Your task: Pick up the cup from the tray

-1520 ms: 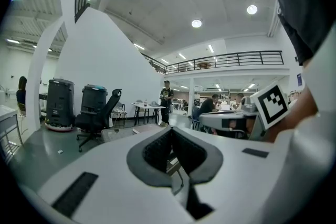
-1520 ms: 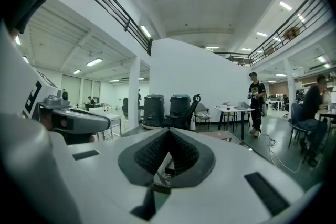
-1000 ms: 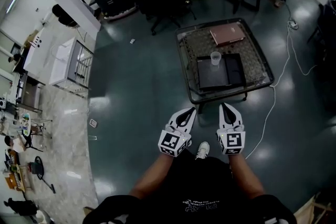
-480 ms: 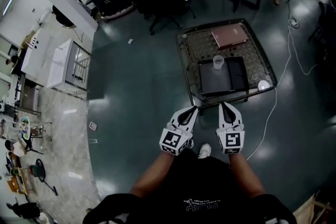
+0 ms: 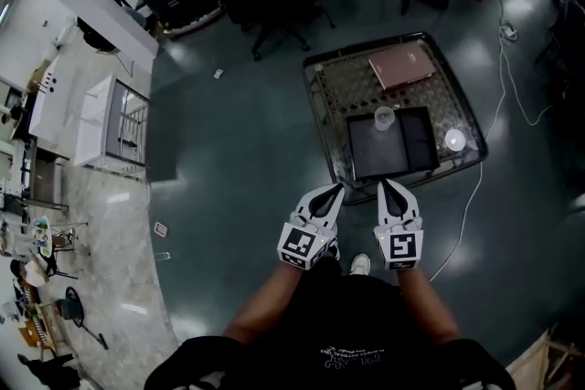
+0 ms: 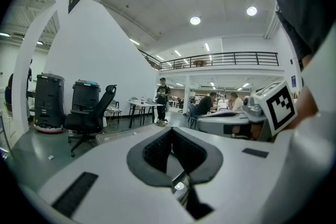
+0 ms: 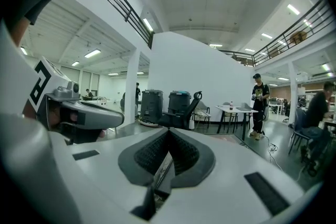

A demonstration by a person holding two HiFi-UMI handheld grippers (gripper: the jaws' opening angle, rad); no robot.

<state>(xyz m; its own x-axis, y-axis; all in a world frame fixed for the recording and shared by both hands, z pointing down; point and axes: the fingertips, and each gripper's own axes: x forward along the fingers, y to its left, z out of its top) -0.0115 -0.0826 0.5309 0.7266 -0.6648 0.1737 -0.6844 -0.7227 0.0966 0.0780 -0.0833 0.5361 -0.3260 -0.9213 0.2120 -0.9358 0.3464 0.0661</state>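
Head view: left gripper (image 5: 335, 190), right gripper (image 5: 387, 184), fingers together, near table (image 5: 344, 89); cup (image 5: 384, 118) at far rim of tray (image 5: 384, 156).

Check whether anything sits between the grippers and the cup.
Nothing visible. The cup stands at the tray's far edge; only bare tray and the table rim separate it from the left gripper and right gripper.

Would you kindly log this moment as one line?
left gripper: shut, empty | right gripper: shut, empty | clear plastic cup: upright on black rectangular tray, untouched

No legible txt; white print on person's shirt (image 5: 340, 324) too small to read.
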